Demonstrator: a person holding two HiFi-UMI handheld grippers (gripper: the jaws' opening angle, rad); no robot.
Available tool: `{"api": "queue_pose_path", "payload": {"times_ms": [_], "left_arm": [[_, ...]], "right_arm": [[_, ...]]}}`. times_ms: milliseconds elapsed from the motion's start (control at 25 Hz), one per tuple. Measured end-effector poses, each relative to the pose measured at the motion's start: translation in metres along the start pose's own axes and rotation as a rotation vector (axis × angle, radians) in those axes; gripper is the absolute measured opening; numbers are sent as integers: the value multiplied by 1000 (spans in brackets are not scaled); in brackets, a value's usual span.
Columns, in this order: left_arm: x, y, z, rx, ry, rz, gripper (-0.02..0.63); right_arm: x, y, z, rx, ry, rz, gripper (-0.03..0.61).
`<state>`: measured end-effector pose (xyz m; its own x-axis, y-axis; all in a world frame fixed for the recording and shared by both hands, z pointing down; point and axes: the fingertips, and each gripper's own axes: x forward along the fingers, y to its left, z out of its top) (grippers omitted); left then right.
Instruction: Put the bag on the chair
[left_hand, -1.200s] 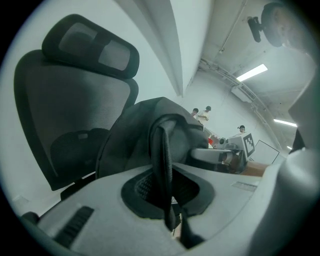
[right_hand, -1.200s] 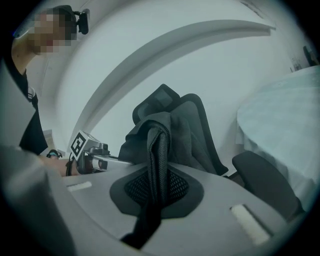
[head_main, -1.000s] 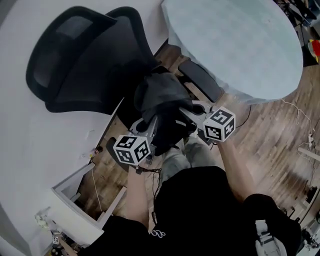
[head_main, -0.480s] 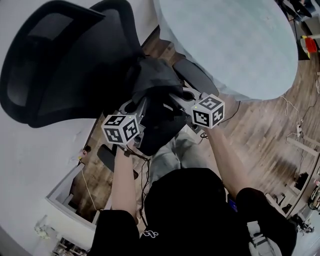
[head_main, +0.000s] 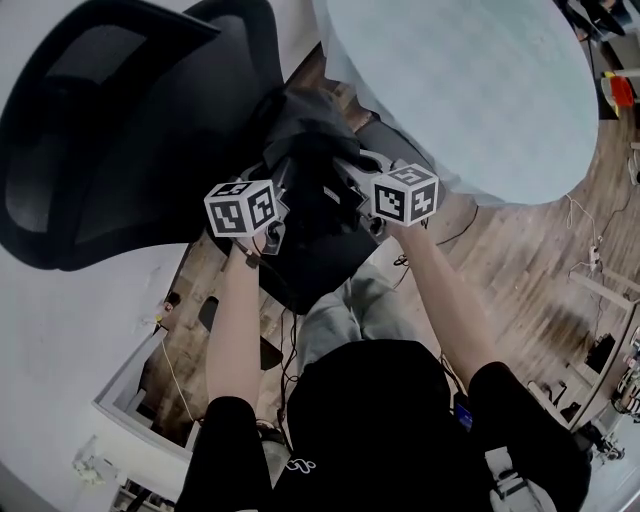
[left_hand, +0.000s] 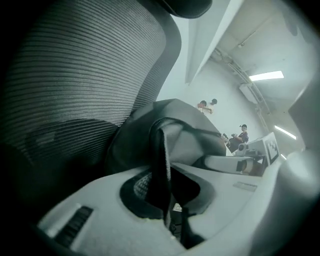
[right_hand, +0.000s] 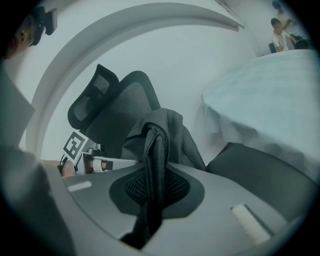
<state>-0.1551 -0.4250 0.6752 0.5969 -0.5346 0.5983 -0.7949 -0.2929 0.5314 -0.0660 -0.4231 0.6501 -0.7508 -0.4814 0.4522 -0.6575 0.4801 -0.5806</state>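
Just beyond both tongs, close against the office chair's (head_main: 110, 150) mesh back at far left, the black bag (head_main: 310, 135) hangs, left tongs (left_hand: 166, 190) and right tongs (right_hand: 151, 192) each pinching a strap, equally near.

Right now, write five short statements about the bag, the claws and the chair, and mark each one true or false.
1. The left claw is clamped on a strap of the black bag. True.
2. The right claw is open and empty. False: it is shut on another strap of the bag.
3. The bag lies on the round table. False: both claws hold it next to the chair, off the table.
4. The chair has a dark mesh backrest. True.
5. A pale blue cloth covers the table. True.
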Motion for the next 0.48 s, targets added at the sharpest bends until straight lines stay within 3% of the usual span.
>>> {"api": "queue_pose_path", "payload": {"times_ms": [120, 200, 280, 320, 480], "left_arm": [[9, 9, -1, 17, -8, 27, 31], [9, 18, -3, 17, -30, 61, 84], [1, 24, -8, -12, -43, 85, 162], [-6, 25, -11, -18, -47, 94, 200], [-43, 19, -10, -10, -101, 142, 242]], "right_arm": [[6, -12, -3, 16, 7, -79, 49], [6, -15, -3, 0, 17, -116, 112], [0, -8, -1, -26, 16, -112, 224], [-5, -4, 3, -38, 8, -105, 249], [-36, 5, 28, -78, -56, -100, 252]]}}
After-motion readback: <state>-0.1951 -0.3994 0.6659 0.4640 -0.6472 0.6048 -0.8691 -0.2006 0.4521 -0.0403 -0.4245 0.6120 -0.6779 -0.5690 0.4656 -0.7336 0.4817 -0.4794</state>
